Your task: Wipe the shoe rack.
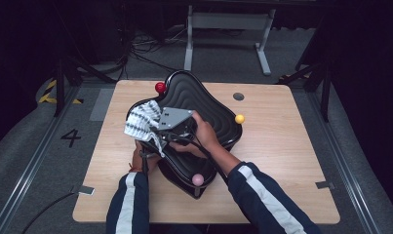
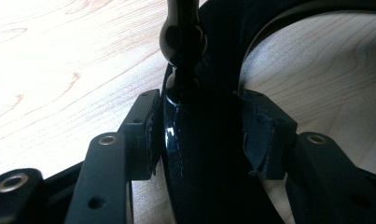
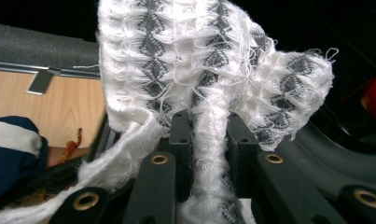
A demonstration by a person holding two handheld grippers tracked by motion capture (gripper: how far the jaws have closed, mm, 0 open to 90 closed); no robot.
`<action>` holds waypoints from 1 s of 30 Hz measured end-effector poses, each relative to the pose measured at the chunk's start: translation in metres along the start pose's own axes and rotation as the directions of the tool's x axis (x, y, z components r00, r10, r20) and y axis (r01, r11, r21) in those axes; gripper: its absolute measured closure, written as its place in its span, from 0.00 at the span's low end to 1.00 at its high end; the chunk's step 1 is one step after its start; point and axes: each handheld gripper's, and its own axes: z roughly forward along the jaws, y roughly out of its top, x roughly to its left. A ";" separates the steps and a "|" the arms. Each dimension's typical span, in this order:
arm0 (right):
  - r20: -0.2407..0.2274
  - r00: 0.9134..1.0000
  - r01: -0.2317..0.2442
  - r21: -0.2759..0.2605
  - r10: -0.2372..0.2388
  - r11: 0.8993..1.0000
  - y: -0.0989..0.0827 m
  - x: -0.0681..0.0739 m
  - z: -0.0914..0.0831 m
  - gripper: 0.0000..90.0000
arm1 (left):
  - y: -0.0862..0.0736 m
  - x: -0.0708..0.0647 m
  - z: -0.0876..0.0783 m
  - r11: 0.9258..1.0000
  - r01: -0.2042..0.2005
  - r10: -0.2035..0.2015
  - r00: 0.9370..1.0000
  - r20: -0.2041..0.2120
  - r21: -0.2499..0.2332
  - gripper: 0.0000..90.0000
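White-and-grey knitted cloth [image 3: 209,70] hangs bunched over the near-left part of a black wavy tray [image 1: 208,105], pinched tight in the right tongs [image 3: 209,154], whose jaws are nearly closed on a fold. Left tongs [image 2: 197,135], about half open, clamp the tray's glossy black rim at its near-left edge. That tray rests on the wooden worktop [image 1: 291,161].

Red ball [image 1: 160,87], yellow ball [image 1: 239,119], pink ball [image 1: 198,179] ring the table [image 1: 291,161].

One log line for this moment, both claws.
left claw: clamped on black tray rim | right claw: shut on white knit cloth, above tray
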 end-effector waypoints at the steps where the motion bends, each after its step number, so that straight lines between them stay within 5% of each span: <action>1: -0.007 1.000 0.014 -0.003 -0.014 1.000 0.002 0.003 0.000 0.85 | 0.000 0.000 0.000 1.000 -0.001 0.001 1.000 0.004 0.002 0.56; 7: -0.035 0.999 0.040 0.008 -0.040 0.999 -0.002 0.005 -0.005 0.85 | 0.000 0.000 0.000 1.000 -0.001 0.001 1.000 0.001 0.001 0.56; 9: -0.009 0.999 0.053 0.030 -0.053 0.998 -0.005 0.000 -0.006 0.85 | 0.000 0.000 0.000 1.000 0.000 0.000 1.000 0.001 0.000 0.56; 18: 0.053 0.996 -0.076 0.048 0.073 0.996 -0.027 -0.038 -0.011 0.85 | 0.000 0.000 0.000 1.000 0.000 0.000 1.000 0.002 0.000 0.56; 30: 0.174 0.973 -0.170 0.091 0.152 0.981 -0.045 -0.082 -0.012 0.85 | 0.000 0.000 0.000 1.000 -0.001 0.001 1.000 0.002 0.001 0.56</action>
